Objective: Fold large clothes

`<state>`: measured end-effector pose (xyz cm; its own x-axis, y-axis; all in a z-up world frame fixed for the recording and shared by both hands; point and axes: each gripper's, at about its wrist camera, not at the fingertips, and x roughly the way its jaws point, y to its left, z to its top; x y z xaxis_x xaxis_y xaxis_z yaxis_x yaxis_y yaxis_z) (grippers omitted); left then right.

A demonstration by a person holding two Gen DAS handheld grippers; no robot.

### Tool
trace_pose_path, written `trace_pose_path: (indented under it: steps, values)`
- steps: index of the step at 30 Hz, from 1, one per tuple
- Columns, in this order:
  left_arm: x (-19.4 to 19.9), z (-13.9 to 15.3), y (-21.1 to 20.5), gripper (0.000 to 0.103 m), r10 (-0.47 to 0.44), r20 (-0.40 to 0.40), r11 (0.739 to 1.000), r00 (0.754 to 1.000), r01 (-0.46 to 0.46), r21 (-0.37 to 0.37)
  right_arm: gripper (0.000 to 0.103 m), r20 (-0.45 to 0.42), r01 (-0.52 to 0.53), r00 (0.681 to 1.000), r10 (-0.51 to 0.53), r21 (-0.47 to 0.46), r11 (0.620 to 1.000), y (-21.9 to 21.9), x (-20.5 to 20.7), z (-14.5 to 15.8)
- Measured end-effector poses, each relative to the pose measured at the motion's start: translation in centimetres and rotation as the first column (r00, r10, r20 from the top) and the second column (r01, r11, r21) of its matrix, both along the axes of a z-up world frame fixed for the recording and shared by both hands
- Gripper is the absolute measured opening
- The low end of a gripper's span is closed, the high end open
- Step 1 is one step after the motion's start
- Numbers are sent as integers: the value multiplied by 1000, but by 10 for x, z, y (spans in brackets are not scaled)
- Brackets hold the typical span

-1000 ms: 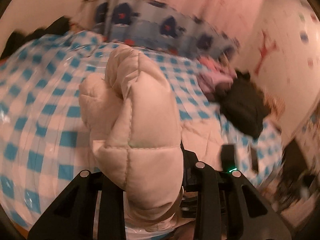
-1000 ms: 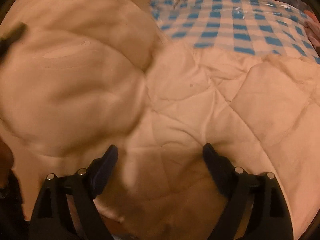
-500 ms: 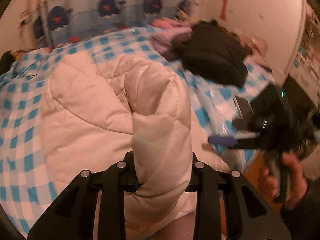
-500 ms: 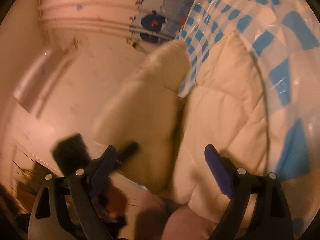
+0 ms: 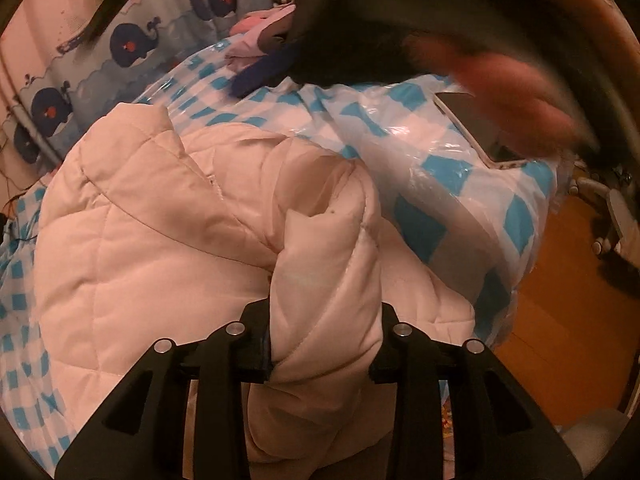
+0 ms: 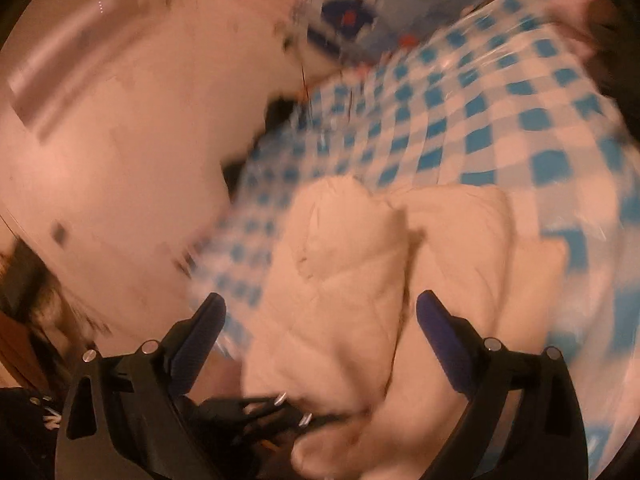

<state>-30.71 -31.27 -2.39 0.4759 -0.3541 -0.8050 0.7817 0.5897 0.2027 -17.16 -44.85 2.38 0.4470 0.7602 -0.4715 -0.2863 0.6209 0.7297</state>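
A: Jacket (image 5: 168,240), quilted, pale cream-pink, puffy; lay bunched on checked blue-and-white cover (image 5: 432,184) near its front corner.

B: Held how?

A: Pinched by left gripper (image 5: 324,344) on a thick rolled fold, probably a sleeve or a hem edge. Jaws easing apart but pads apparently on the fabric, fold bulging out above and below them. Judged as carrying that fold across the body to lay it over.

B: Right gripper?

A: Right gripper (image 6: 320,328) spread wide, widening further, nothing between the fingers (image 6: 200,332). Hovered over the jacket, heavily blurred. Seen from left wrist view too: dark blurred shape with a hand (image 5: 516,92) at upper right, above the cover. Likely freed to take a new hold or to flatten the pile.

B: Look of the jacket?

A: Diamond stitching, soft shine, thick padding. Collar or hood edge (image 5: 132,136) stood up at the far side. Folded partly, lumpy, not flat; one flap over another. In right wrist view (image 6: 360,280) two padded lobes side by side with a crease between.

B: Progress?

A: Mid-fold by judgement; no tidy rectangle yet.

B: Anything else on the bed?

A: Phone-like flat slab (image 5: 472,124) on the cover at right, well apart from the jacket. Pile of pink and dark clothes (image 5: 256,40) at the far edge. Whale-print panel (image 5: 132,44) behind. Wooden floor (image 5: 560,340) beyond the corner.

B: Risk?

A: Padding springy; fold could pop open once released.
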Motion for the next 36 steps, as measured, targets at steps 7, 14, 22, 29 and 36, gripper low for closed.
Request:
trace_pose_path:
  steps: [7,14,22,29,36]
  values:
    - [-10,21,15,50,-39,-25,999,999,39,10,37,-87,-217,974,208,-110,970,71,46,-35]
    - [-1,97,118,56,13,-203,972,979,-61,-228,27,13,-162,986,164,-102,982,52,12,-12]
    - [90,62,128,65,164,-331,897,929,-280,-341,27,-37,-32,999,29,-66,997,7,-15,-40]
    - [96,13,92,66,161,-354,936,921,-257,-242,30,-125,89,988,-87,10,996,-20,-21,-100]
    - [97,54,154,69,234,-378,875,896,-363,-320,50,0,198,976,-218,-415,888,13,-58,-42]
